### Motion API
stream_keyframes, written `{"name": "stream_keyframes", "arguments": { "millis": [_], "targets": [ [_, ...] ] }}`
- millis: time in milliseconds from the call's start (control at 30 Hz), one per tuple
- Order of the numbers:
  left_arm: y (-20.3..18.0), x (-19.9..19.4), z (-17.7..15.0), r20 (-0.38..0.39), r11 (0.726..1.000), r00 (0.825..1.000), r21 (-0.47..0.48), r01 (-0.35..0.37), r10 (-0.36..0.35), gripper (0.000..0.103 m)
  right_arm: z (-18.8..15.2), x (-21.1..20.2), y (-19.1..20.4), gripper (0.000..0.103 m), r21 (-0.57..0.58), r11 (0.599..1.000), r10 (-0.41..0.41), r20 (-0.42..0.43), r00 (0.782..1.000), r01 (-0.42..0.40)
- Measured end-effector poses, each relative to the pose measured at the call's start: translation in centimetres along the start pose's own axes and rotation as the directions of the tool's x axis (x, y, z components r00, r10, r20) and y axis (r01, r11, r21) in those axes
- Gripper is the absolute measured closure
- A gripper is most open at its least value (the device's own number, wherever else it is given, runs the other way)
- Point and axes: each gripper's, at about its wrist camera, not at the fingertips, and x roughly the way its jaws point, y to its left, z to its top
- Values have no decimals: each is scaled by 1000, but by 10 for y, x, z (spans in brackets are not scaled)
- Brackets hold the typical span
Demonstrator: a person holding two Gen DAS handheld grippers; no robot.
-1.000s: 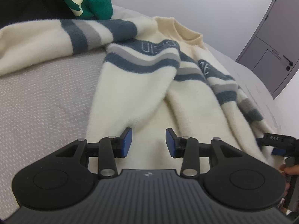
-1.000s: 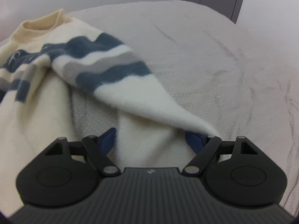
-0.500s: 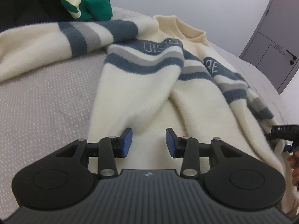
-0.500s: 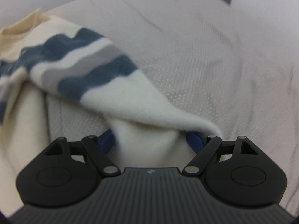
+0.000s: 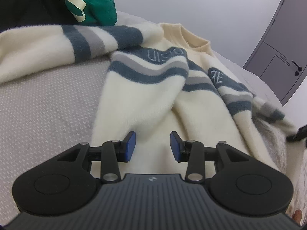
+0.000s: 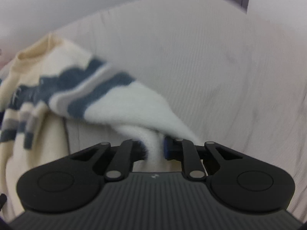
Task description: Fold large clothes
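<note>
Right gripper (image 6: 154, 147) pinches the sleeve (image 6: 122, 103), sweater (image 5: 153, 103) ahead and left of it
Right jaws have just closed on the cuff; left gripper (image 5: 152, 145) half open, empty, over the hem on the bed (image 5: 48, 103)

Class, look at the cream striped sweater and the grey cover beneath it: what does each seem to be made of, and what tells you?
Cream striped sweater: probably a fluffy, brushed knit, matte; its edges look fuzzy and it drapes in soft folds.
Grey cover: seemingly a woven or quilted fabric, matte; it shows a fine regular pattern of pale flecks. The exact fibre of either cannot be told.
</note>
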Motion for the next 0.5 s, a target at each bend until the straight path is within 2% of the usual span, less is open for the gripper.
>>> {"name": "stream_keyframes", "arguments": {
  "millis": [100, 200, 267, 333, 400, 500],
  "targets": [
    [-1, -3, 1, 20, 1000, 1000, 1, -3, 3, 58, 35, -16, -12, 88, -16, 1000, -6, 64, 998, 8],
    [0, -9, 3, 48, 1000, 999, -10, 0, 0, 58, 72, -24, -16, 88, -51, 996, -65, 150, 987, 74],
    [1, -12, 4, 70, 1000, 998, -16, 2, -1, 58, 98, -21, -15, 88, -95, 982, -136, 229, 964, 161],
    [3, -14, 6, 85, 1000, 996, -23, -8, 10, 58, 124, -11, -14, 89, -131, 957, -211, 295, 932, 258],
    [5, -14, 8, 101, 999, 995, -34, -10, 13, 58, 147, 2, -16, 89, -137, 941, -251, 329, 910, 309],
    [10, -12, 12, 109, 998, 993, -44, -34, 39, 58, 172, 27, -19, 89, -128, 926, -293, 351, 890, 355]
  ]
}}
